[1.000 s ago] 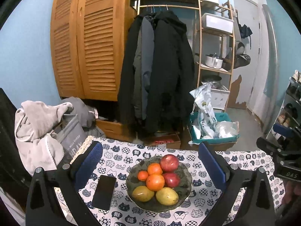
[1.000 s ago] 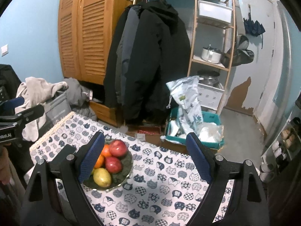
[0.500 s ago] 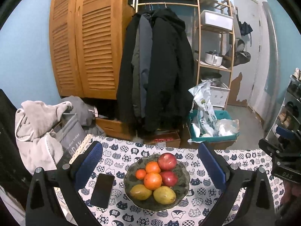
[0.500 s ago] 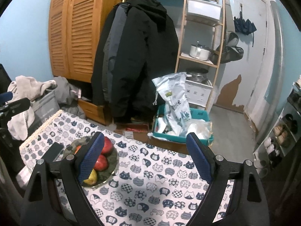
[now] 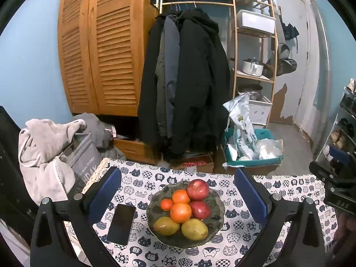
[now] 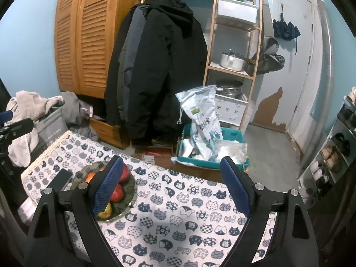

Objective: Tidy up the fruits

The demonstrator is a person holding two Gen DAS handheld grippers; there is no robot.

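Note:
A dark glass bowl [image 5: 219, 202] sits on the cat-print tablecloth [image 5: 296, 191]. It holds two red apples [image 5: 198, 189], oranges [image 5: 180, 212] and two yellow-green mangoes [image 5: 194, 229]. My left gripper [image 5: 178, 195] is open and empty, raised above and in front of the bowl. My right gripper [image 6: 171, 184] is open and empty over the cloth to the right of the bowl [image 6: 131, 191], whose fruit [image 6: 116, 194] its left finger partly hides. The right gripper also shows at the right edge of the left wrist view [image 5: 333, 175].
A black phone [image 5: 121, 223] lies left of the bowl. Beyond the table's far edge are hanging coats [image 5: 184, 84], a teal crate with bags [image 5: 251, 151], a wooden shelf rack [image 5: 255, 51] and a laundry pile [image 5: 51, 153] at the left.
My right gripper has moved right, so the bowl has slid to the left of its view. My left gripper has shifted slightly; the bowl sits a little lower and left in its view.

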